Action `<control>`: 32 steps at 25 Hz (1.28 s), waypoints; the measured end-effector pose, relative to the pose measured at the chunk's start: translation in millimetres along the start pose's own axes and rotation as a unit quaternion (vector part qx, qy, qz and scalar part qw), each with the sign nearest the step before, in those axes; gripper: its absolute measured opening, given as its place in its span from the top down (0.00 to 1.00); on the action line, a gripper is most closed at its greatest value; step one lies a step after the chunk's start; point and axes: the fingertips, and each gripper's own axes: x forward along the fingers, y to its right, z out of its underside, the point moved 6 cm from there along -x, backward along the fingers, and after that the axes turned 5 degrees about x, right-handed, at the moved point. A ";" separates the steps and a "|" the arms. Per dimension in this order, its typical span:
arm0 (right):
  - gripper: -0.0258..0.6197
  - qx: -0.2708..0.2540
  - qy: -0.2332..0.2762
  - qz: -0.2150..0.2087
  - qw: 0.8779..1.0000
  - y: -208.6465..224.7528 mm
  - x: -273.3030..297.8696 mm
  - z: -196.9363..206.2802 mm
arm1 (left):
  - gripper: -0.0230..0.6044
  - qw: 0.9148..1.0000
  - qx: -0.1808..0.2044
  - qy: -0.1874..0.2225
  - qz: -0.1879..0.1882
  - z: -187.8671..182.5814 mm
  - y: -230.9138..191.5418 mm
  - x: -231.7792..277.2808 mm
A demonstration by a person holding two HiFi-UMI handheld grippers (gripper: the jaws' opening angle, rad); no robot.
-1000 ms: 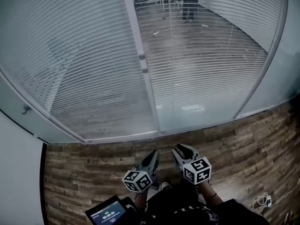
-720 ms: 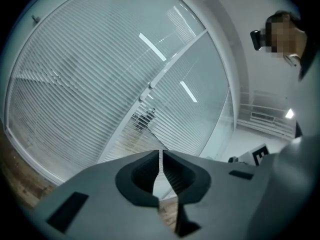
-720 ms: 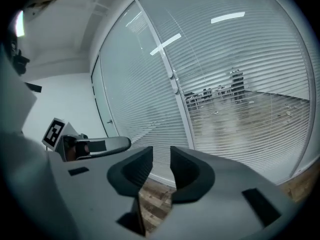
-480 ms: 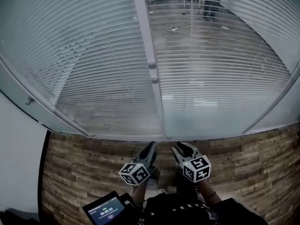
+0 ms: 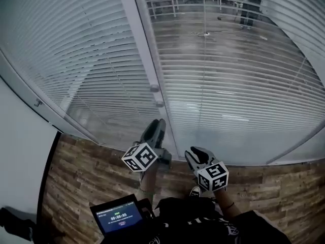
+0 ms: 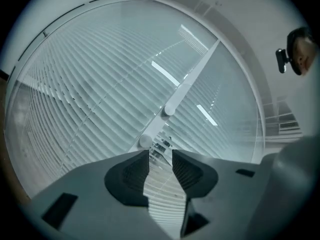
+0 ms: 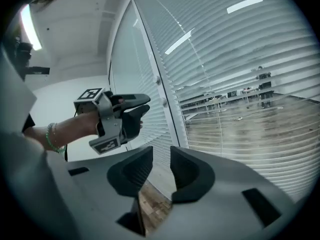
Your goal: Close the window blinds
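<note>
Left gripper (image 5: 155, 125) held up near the window blinds (image 5: 233, 80), fingers just opened, nothing held, right gripper (image 5: 195, 155) lower, fingers parted, empty

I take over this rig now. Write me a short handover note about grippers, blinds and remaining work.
Left gripper: higher, aimed at the two knobs on the window frame; jaws have just been opening, nothing between them.
Right gripper: lower, open, empty.
Blinds: right pane's slats open, room visible through them.
Done: approach only. Left: grip a knob, probably turn it to close the slats.
</note>
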 end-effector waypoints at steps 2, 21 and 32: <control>0.78 0.003 -0.005 -0.005 1.000 13.5 4.9 -6.8 | 0.74 1.000 -0.009 0.009 -0.017 -11.4 -2.3 25.6; 0.78 -0.004 -0.007 0.020 1.000 77.9 19.8 -4.3 | 0.77 0.837 0.512 -0.120 -0.151 2.6 -16.3 82.1; 0.78 0.002 -0.023 0.010 1.000 68.6 36.4 -7.7 | 0.72 0.995 0.073 -0.006 -0.067 -20.7 -22.9 75.4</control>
